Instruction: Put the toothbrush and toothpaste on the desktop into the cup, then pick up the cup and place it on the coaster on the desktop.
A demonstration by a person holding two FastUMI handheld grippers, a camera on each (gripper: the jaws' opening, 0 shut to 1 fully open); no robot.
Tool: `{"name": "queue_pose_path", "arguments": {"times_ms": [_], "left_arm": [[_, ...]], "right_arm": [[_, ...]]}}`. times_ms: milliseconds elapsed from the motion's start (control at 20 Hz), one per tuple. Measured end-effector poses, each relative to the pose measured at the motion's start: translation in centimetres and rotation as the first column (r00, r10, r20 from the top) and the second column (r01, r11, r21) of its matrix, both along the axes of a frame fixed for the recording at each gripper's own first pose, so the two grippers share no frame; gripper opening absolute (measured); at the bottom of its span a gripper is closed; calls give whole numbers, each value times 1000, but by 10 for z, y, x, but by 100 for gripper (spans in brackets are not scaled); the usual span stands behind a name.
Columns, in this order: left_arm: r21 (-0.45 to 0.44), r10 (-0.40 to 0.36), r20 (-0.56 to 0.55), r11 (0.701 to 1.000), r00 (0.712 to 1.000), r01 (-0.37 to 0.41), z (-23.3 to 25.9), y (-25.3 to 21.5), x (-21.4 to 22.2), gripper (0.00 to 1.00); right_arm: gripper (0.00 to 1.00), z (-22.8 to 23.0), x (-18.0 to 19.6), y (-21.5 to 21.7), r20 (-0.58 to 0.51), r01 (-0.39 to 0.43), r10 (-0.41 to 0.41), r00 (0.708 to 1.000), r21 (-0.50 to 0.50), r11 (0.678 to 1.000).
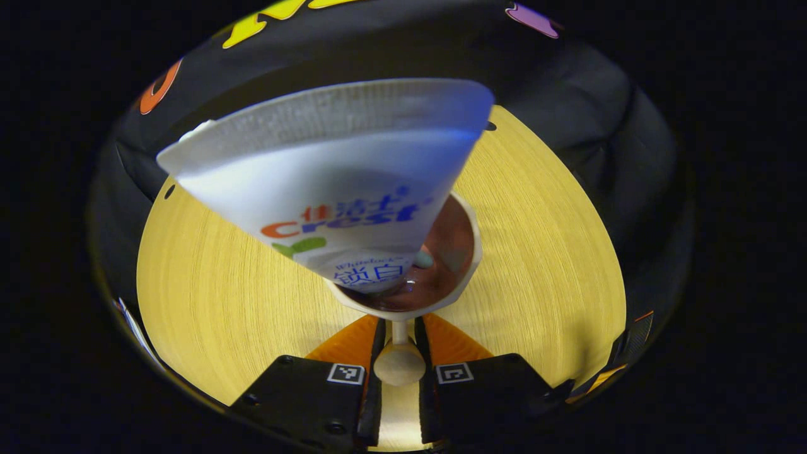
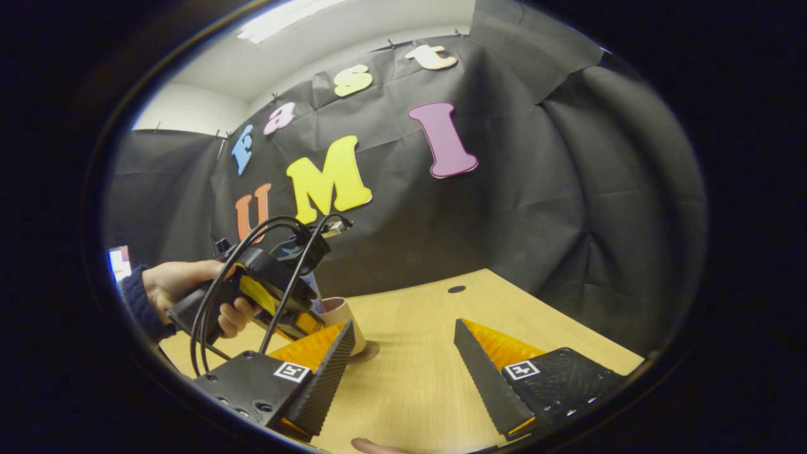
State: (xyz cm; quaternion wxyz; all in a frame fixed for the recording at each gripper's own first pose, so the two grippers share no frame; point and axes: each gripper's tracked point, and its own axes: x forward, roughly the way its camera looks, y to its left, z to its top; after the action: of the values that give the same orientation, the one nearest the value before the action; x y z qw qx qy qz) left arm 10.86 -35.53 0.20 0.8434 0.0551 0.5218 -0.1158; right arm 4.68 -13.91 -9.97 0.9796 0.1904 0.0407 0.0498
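Cup (image 1: 435, 277) handle is clamped in the left hand-held gripper (image 1: 399, 353); right hand-held gripper (image 2: 403, 366) gapes apart.

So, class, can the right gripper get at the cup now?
Probably yes: the right gripper is open and the cup stands close ahead across bare desktop, though the left gripper holds its handle.

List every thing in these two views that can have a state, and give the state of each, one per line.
toothpaste tube: standing tilted in the cup, cap end down
cup: upright, gripped by its handle
cup handle: clamped between the left gripper's fingers
left gripper: shut on the handle
right gripper: open, empty, above the desktop
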Motion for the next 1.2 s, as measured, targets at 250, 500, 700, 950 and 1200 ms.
{"name": "queue_pose_path", "arguments": {"times_ms": [250, 500, 700, 950, 1200], "left_arm": [[12, -19, -3, 1000, 1000, 19, -1, 3, -3, 28], [164, 16, -52, 986, 998, -8, 0, 20, -10, 28], [117, -11, 61, 993, 998, 4, 22, 11, -4, 29], [94, -47, 222, 995, 974, 27, 67, -7, 15, 30], [31, -64, 205, 998, 977, 59, 74, -21, -13, 64]], "right_arm": [[92, -1, -1, 4, -2, -8, 8, 1000, -10, 1000], [96, -2, 0, -2, -8, 2, -2, 1000, 11, 1000], [95, -5, 1, -2, -16, 2, -2, 1000, 24, 1000], [96, -8, 2, 0, -23, -1, 2, 1000, 22, 1000], [96, -9, 3, -1, -28, 1, 0, 1000, 29, 1000]]}}
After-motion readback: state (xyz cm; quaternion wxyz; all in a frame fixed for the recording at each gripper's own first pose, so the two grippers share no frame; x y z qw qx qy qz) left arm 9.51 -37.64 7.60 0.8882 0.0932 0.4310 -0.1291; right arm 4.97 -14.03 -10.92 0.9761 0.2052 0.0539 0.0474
